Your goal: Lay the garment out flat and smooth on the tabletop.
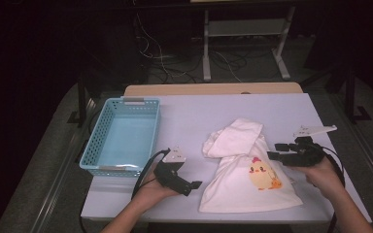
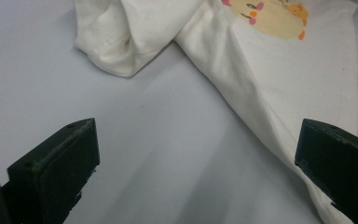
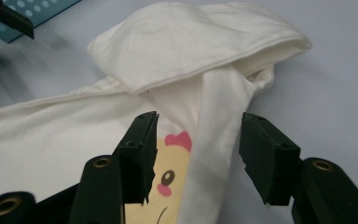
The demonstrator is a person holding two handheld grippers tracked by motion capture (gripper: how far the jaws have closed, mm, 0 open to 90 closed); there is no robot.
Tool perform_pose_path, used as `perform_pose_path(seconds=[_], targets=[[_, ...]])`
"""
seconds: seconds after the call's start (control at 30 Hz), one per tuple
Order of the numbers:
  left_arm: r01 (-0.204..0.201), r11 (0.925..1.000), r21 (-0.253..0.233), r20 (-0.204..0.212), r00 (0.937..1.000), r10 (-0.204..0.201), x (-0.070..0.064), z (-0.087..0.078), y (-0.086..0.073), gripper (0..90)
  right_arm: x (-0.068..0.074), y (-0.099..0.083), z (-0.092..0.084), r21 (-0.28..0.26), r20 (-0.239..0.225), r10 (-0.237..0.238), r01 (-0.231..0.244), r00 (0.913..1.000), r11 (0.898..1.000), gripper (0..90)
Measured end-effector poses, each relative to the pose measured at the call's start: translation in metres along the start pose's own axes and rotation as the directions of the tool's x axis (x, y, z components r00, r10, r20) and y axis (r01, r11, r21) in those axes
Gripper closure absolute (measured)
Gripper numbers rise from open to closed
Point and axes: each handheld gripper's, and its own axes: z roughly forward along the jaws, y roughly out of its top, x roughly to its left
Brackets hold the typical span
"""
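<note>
- The table [image 1: 184, 114], a pale lavender top, carries everything; seen from the high view, its far edge lies at twelve o'clock and the person's forearms enter from six.
- The basket [image 1: 93, 145], light blue plastic with a perforated wall, stands toward nine o'clock, well apart from the cloth.
- The shirt [image 1: 233, 187], cream cotton with a yellow chick print, lies toward four o'clock of the table's middle; its body is spread flat at the near edge, while the top part and sleeves are folded over into a soft heap toward twelve o'clock.
- Judged from its look, the shirt is light, limp and not fragile; it will sag and slide on the smooth top, so a pinch on a hem, a sleeve fold or a shoulder seam should hold better than a grab at the flat middle.
- The right gripper [image 3: 196, 154] hangs over the shirt at three o'clock; its jaws stand partly apart, astride a folded band of cloth without pressing on it.
- The left gripper [image 2: 196, 158] rests at the shirt's seven o'clock; its jaws are spread wide with bare table between them, the shirt's edge just beside one jaw.
</note>
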Motion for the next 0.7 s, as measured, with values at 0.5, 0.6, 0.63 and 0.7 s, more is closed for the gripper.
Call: perform_pose_path(seconds=[0.5,0.6,0.63,0.7], targets=[[-0.004,1.0000,0.007,-0.016,0.9999,0.004,0.001,-0.001,-0.001,0.0,-0.018,0.029,0.033,-0.003,0.001,0.045,-0.045,0.9990,0.999,45.2],[-0.007,0.9999,0.009,-0.016,0.9998,0.007,0.000,-0.001,-0.001,0.0,-0.021,0.033,0.040,-0.001,-0.002,0.056,-0.056,0.9984,0.998,45.1],[-0.008,0.9999,0.010,-0.017,0.9998,0.008,0.000,-0.001,-0.002,0.0,-0.023,0.034,0.042,0.004,0.000,0.061,-0.061,0.9982,0.998,45.1],[-0.012,0.9999,0.012,-0.018,0.9998,0.012,0.000,0.000,-0.002,0.0,-0.026,0.036,0.046,0.011,0.003,0.067,-0.067,0.9978,0.998,45.1]])
